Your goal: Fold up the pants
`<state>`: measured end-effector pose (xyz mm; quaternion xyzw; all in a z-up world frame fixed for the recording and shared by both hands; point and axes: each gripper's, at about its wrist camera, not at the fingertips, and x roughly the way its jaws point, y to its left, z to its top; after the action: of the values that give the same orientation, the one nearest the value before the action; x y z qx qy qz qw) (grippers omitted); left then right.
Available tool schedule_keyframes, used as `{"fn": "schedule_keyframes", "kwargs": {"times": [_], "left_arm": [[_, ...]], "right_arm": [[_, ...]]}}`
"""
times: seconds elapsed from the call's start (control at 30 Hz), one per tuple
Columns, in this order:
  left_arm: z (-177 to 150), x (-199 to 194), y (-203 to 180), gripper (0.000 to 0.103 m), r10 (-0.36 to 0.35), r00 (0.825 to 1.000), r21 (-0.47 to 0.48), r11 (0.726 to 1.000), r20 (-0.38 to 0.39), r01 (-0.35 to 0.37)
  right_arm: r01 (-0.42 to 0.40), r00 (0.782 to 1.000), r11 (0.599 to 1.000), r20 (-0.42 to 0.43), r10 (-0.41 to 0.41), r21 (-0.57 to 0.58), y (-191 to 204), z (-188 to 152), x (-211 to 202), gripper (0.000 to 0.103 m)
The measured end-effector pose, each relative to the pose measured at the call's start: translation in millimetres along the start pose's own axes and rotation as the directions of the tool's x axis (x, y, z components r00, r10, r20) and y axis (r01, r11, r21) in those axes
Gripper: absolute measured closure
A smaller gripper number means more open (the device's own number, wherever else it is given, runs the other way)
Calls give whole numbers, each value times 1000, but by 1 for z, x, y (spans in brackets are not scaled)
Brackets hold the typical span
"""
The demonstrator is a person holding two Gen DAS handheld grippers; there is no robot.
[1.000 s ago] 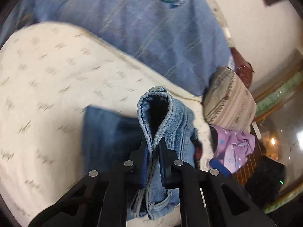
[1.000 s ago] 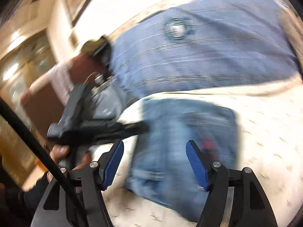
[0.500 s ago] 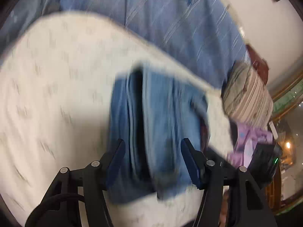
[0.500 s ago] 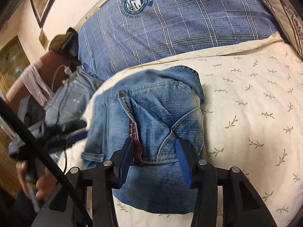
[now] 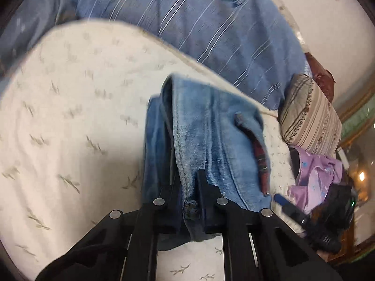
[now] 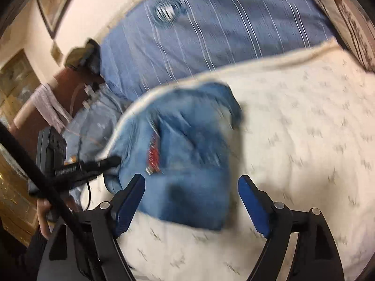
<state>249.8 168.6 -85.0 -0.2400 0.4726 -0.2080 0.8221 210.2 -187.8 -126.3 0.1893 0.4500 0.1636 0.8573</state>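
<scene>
The blue jeans (image 5: 206, 140) lie folded into a compact bundle on the cream leaf-print bedsheet (image 5: 70, 121). My left gripper (image 5: 187, 201) is shut on the near edge of the jeans, with a seam pinched between its fingers. In the right wrist view the jeans (image 6: 187, 154) lie ahead of my right gripper (image 6: 191, 201), which is open and empty, its blue pads (image 6: 250, 201) standing either side of the bundle's near edge. The left gripper's tip (image 6: 107, 162) shows at the jeans' left side.
A blue striped pillow (image 5: 199, 28) lies at the head of the bed. A striped cushion (image 5: 309, 117) and purple cloth (image 5: 316, 175) sit at the bed's right edge. The right wrist view shows a wooden headboard and clutter (image 6: 46, 107) at left.
My left gripper went from shut to open half a second ago and is now shut on the jeans' edge again. My right gripper has opened wider and drawn back from the bundle.
</scene>
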Motion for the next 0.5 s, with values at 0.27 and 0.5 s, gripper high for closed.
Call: {"fn": "schedule_keyframes", "kwargs": {"times": [0.27, 0.5], "left_arm": [[-10, -17, -4, 77, 1, 999, -56, 998, 34, 1], [-51, -22, -13, 71, -52, 998, -4, 999, 24, 52]], "right_arm": [[90, 992, 969, -62, -107, -228, 38, -16, 12, 22], [147, 981, 960, -86, -171, -240, 36, -21, 21, 43]]}}
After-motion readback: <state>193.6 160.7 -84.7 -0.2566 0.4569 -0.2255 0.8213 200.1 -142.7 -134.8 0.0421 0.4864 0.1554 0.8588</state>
